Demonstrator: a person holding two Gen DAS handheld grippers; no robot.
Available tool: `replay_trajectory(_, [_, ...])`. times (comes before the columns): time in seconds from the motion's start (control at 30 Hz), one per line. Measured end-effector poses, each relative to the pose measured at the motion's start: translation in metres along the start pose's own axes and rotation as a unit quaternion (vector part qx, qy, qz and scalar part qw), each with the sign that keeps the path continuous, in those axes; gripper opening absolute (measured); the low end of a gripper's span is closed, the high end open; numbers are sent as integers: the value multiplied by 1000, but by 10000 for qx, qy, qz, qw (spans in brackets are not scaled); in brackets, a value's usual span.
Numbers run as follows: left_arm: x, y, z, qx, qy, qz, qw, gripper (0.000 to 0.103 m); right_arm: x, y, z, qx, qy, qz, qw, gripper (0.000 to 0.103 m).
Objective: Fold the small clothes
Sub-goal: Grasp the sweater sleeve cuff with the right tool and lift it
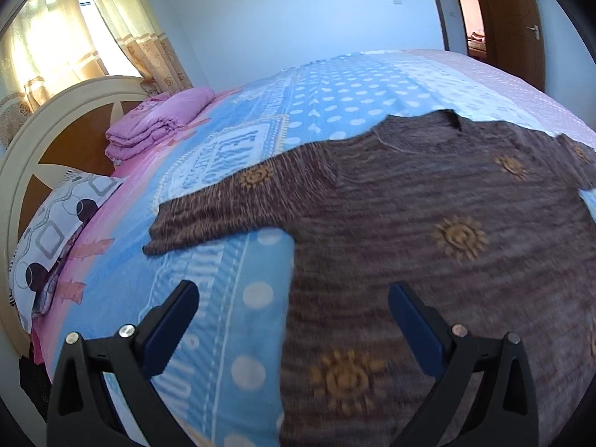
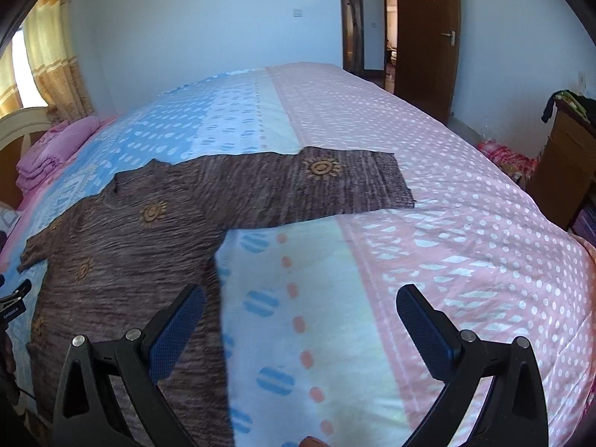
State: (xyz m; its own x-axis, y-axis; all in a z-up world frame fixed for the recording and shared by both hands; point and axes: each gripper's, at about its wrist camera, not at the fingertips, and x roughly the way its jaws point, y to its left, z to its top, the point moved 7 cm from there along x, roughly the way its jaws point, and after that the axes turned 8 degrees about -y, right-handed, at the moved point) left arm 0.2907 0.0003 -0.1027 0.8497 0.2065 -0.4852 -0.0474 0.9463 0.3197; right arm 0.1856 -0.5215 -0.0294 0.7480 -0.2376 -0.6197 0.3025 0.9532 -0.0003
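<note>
A brown striped knit sweater with yellow sun motifs (image 1: 447,223) lies flat, sleeves outstretched, on the blue, white and pink dotted bedspread (image 2: 409,260). The left gripper (image 1: 294,320) at the bottom of its frame is spread wide above the sweater's edge, holding nothing. The right gripper (image 2: 300,327), likewise wide open and empty, hangs over the sweater's side edge and bare bedspread.
</note>
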Motion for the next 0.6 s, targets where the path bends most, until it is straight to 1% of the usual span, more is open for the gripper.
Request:
replay_trajectory(0.1, [25, -1, 3, -57, 91, 150, 9998, 103, 21, -27, 20, 334, 33, -133, 9993, 102])
replay_trajectory(0.17, [43, -2, 4, -116, 204, 217, 9995, 103, 38, -42, 30, 528, 91, -221, 9983, 102])
replay_trajectory(0.3, [81, -9, -1, -289, 562, 258, 9977, 103, 77, -72, 48, 869, 162, -441, 9951, 102])
replay_trajectory(0.37, [97, -8, 2, -363, 620, 325, 9969, 103, 99, -84, 56, 1002, 219, -462, 9937, 101])
replay_trajectory(0.4, [103, -8, 4, -378, 631, 364, 9966, 103, 110, -89, 59, 1039, 260, -529, 9928, 99])
replay_trajectory(0.47, [116, 0, 11, -454, 593, 536, 9958, 103, 131, -96, 65, 1081, 355, -550, 9920, 85])
replay_trajectory(0.53, [127, 6, 15, -530, 580, 638, 9949, 103, 152, -105, 70, 1137, 458, -590, 9907, 81])
replay_trajectory(0.6, [140, 13, 17, -597, 634, 735, 9935, 103, 168, -110, 72, 1139, 537, -689, 9896, 81])
